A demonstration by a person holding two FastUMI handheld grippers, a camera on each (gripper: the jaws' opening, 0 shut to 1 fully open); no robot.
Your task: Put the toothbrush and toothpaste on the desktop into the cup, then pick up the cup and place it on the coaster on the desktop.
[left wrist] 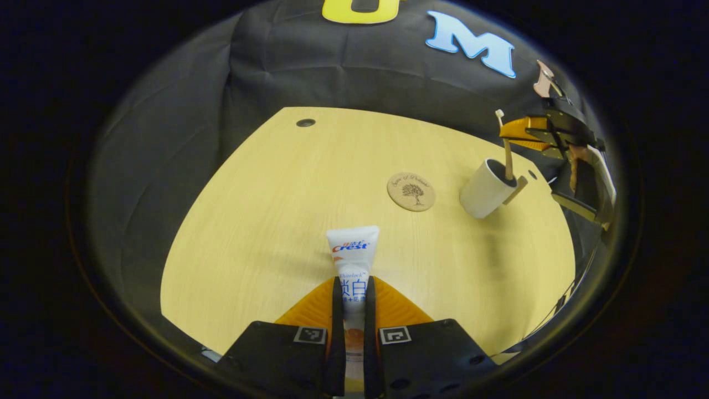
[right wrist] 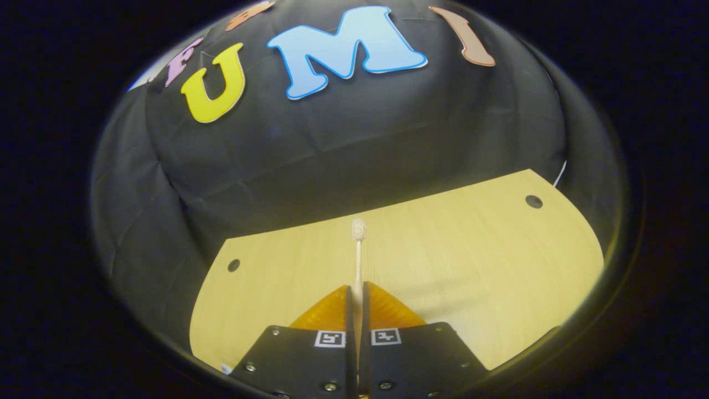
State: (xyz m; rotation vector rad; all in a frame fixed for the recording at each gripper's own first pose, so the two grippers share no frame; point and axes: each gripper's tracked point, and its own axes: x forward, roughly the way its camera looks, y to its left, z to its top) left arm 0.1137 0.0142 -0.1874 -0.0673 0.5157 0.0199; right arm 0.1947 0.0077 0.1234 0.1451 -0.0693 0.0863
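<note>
1. Here, the left claw (left wrist: pixel 353 299) is pinching a white plastic toothpaste tube (left wrist: pixel 353 260) between both fingers; the tube's flat end sticks out forward above the pale wooden desk (left wrist: pixel 266 233).
2. Beyond the tube on the desk lies a round wooden coaster (left wrist: pixel 411 192) with a tree drawn on it.
3. Just right of the coaster stands a white cylindrical cup (left wrist: pixel 486 188), apart from it.
4. In the left gripper view, a slim pale wooden toothbrush (left wrist: pixel 507 152) reaches down into the cup's mouth, its upper part held by the right claw (left wrist: pixel 526 136) above the cup.
5. In the right gripper view, the right claw (right wrist: pixel 358 302) is pressed together on the toothbrush handle (right wrist: pixel 358 266), bristle head pointing away from the camera.
6. Whether the toothbrush touches the cup's bottom, I cannot tell.
</note>
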